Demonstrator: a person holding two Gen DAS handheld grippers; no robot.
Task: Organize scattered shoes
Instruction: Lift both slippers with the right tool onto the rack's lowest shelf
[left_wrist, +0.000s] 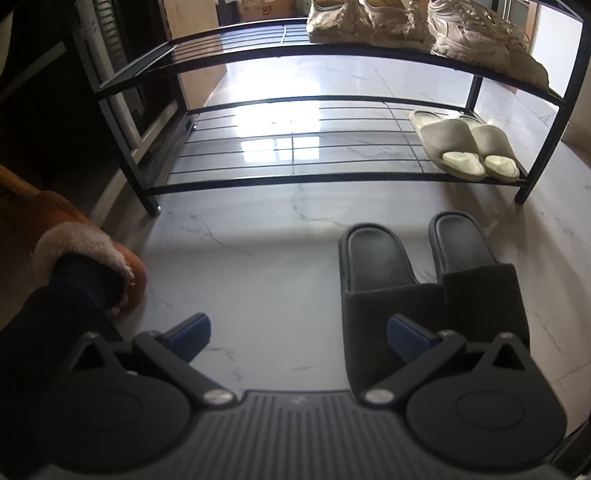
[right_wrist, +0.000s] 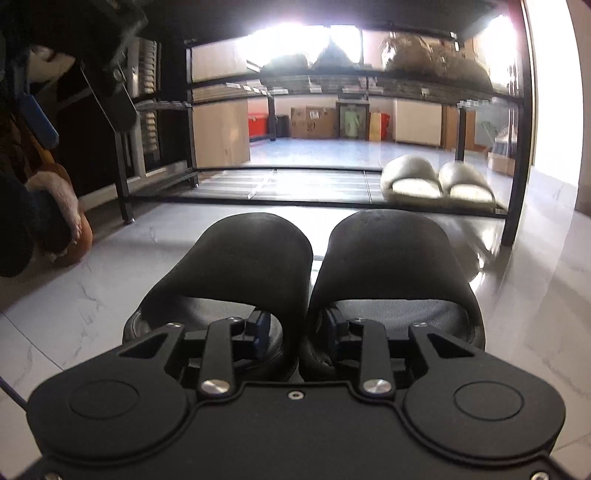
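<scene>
A pair of black slippers (left_wrist: 376, 258) (right_wrist: 258, 251) sits side by side on the marble floor in front of a black metal shoe rack (left_wrist: 332, 179) (right_wrist: 258, 201). My right gripper (right_wrist: 301, 328) has one finger inside each slipper and is shut on their two touching inner walls. My left gripper (left_wrist: 299, 332) hangs open above the floor just left of the pair, with nothing between its blue pads; its right pad overlaps the nearer slipper's upper in the picture. The right gripper does not show in the left wrist view.
White slippers (left_wrist: 461, 144) (right_wrist: 436, 181) occupy the right end of the rack's bottom shelf. Pale sneakers (left_wrist: 469, 37) and beige shoes (left_wrist: 354, 22) stand on the shelf above. A person's foot in a brown fur-lined slipper (left_wrist: 85, 251) (right_wrist: 62, 206) stands at the left.
</scene>
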